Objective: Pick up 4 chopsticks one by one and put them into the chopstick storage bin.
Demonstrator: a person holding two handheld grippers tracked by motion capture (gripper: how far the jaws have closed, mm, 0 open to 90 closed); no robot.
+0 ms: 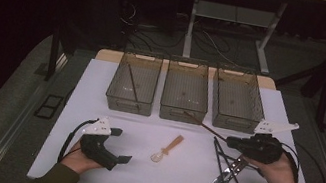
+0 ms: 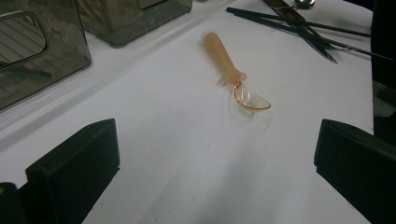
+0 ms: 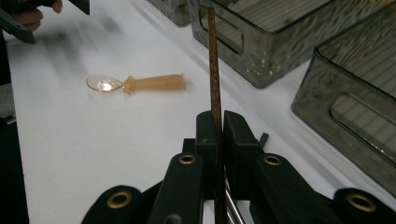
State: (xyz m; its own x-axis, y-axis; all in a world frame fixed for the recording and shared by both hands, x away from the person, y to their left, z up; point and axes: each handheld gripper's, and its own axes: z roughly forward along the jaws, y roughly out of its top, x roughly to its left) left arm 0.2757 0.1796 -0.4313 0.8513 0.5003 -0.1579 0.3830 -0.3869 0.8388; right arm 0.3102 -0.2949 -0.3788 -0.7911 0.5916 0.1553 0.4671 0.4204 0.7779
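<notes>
Brown chopstick (image 3: 214, 60) sits clamped between the jaws of the right gripper (image 3: 217, 128), which are closed tight on it, and its free end points toward the middle bin (image 1: 186, 89) at about 10 o'clock from that gripper in the high view, where the stick (image 1: 205, 126) hangs above the white table (image 1: 100, 90) just in front of the bins. That gripper (image 1: 229, 141) is held in the person's right hand (image 1: 278, 173) at the table's 4 o'clock. Below it, at 5 o'clock, lie black chopsticks (image 1: 232, 177) crossed over a metal fork (image 1: 222, 180). An orange plastic spoon (image 1: 167, 149) lies near the table's centre, its clear bowl toward 7 o'clock, between the two grippers and touching neither. The left gripper (image 1: 121, 145) rests at 8 o'clock in the left hand (image 1: 75, 157), its jaws standing wide apart with nothing between them but bare table; in its own view the spoon (image 2: 236, 77) lies ahead of them. Three smoky transparent bins stand in a row along the far edge; the left bin (image 1: 133, 83) has a dark stick (image 1: 133, 83) leaning inside, and the right bin (image 1: 238, 97) stands at 1 o'clock.
</notes>
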